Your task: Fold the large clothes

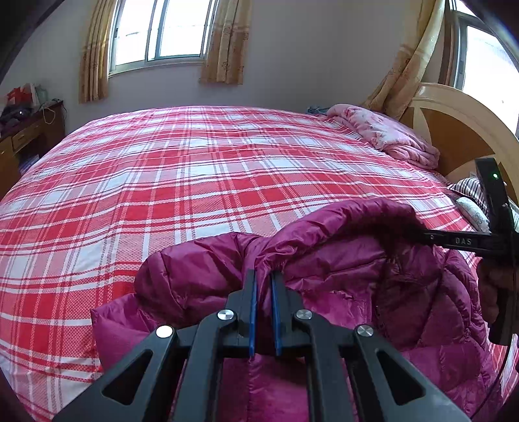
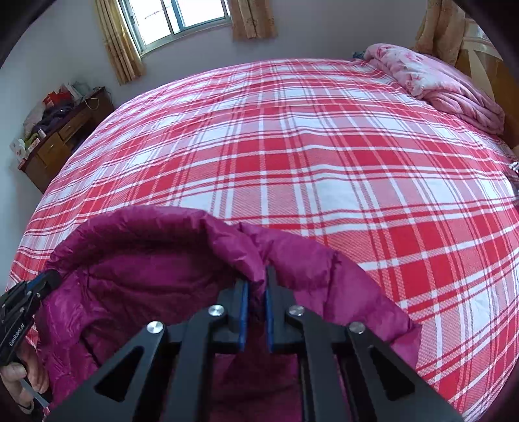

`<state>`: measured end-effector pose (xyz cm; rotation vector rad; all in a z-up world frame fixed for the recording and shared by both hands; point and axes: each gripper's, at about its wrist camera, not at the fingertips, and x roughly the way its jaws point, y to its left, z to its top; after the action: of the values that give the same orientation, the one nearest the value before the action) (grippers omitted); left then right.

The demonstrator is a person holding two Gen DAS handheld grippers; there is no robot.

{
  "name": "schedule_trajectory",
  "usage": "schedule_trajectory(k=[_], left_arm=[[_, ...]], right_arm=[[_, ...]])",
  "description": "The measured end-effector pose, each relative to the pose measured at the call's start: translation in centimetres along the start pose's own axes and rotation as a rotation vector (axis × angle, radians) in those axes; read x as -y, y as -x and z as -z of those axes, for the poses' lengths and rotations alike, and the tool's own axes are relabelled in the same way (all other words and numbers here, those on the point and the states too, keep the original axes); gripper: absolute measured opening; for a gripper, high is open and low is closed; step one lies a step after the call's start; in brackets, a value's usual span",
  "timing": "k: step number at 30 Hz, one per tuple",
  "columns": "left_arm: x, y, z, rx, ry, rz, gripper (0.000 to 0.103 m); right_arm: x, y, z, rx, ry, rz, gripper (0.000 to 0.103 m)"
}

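Note:
A magenta quilted puffer jacket (image 1: 356, 279) lies bunched at the near edge of a bed with a red and white plaid cover (image 1: 194, 181). My left gripper (image 1: 263, 276) is shut on a fold of the jacket's edge, the fabric pinched between its blue pads. In the right wrist view the same jacket (image 2: 155, 266) arches up, and my right gripper (image 2: 257, 282) is shut on another part of its rim. The right gripper's black body (image 1: 470, 242) shows at the right of the left wrist view. The left gripper's body (image 2: 22, 311) shows at the left of the right wrist view.
A pink floral quilt (image 1: 386, 133) is heaped at the headboard (image 1: 460, 130). A striped pillow (image 1: 470, 188) lies near it. A wooden desk with clutter (image 2: 61, 130) stands beyond the bed's far left. Windows with tan curtains (image 1: 162, 29) line the wall.

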<state>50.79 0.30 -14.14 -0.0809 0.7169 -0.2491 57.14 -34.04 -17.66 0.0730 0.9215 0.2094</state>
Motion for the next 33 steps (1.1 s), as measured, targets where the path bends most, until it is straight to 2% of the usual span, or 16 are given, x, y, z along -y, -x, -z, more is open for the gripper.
schedule_trajectory(k=[4, 7, 9, 12, 13, 14, 15, 16, 17, 18, 21, 25, 26, 29, 31, 33], left_arm=[[-1.3, -0.9, 0.3, -0.029, 0.070, -0.007, 0.008], [-1.2, -0.6, 0.3, -0.034, 0.080, -0.027, 0.011], [-0.9, 1.0, -0.1, -0.002, 0.102, -0.003, 0.011], [-0.2, 3.8, -1.1, 0.094, 0.103, 0.002, 0.013], [0.3, 4.7, -1.5, 0.133, 0.091, -0.003, 0.017], [0.6, 4.9, -1.8, 0.145, 0.077, -0.007, 0.038], [1.0, 4.6, -2.2, 0.136, 0.059, -0.023, 0.055], [1.1, 4.2, -2.5, 0.131, 0.059, -0.046, 0.081], [1.1, 3.7, -2.7, 0.144, 0.071, -0.074, 0.084], [1.1, 2.8, -2.9, 0.140, 0.084, -0.079, 0.084], [1.2, -0.3, -3.3, 0.060, 0.098, -0.084, 0.084], [1.5, -4.5, -2.6, -0.034, 0.052, -0.212, 0.084], [1.4, -5.6, -2.1, -0.081, 0.041, -0.242, 0.084], [0.5, -6.1, -1.1, -0.093, 0.077, -0.219, 0.084], [0.3, -6.0, -0.9, -0.085, 0.085, -0.207, 0.084], [0.2, -6.0, -0.8, -0.085, 0.085, -0.205, 0.084]], right_arm=[[0.5, -0.9, 1.3, -0.013, 0.009, 0.009, 0.010], [0.5, -1.2, 2.1, -0.004, 0.028, 0.021, 0.010], [0.4, -1.5, 2.4, 0.003, 0.036, 0.028, 0.010], [0.8, -1.8, 2.6, 0.020, 0.022, 0.022, 0.010], [0.9, -1.8, 2.7, 0.026, 0.015, 0.016, 0.010], [1.1, -1.8, 2.8, 0.037, 0.005, 0.010, 0.010], [1.2, -1.7, 2.9, 0.048, -0.001, 0.005, 0.010], [1.2, -1.7, 3.0, 0.056, -0.001, 0.005, 0.010], [1.1, -1.7, 3.2, 0.065, 0.004, 0.007, 0.010], [1.0, -1.7, 3.4, 0.070, 0.010, 0.010, 0.010], [0.9, -1.8, 3.5, 0.077, 0.020, 0.010, 0.010], [0.9, -1.7, 3.5, 0.072, 0.042, 0.015, 0.010], [0.9, -1.5, 3.6, 0.074, 0.044, 0.007, 0.010], [1.2, 0.2, 3.9, 0.106, 0.037, -0.003, 0.024], [0.9, 2.7, 4.1, 0.208, 0.027, 0.027, 0.042], [0.0, 5.2, 3.7, 0.311, 0.021, 0.040, 0.052]])
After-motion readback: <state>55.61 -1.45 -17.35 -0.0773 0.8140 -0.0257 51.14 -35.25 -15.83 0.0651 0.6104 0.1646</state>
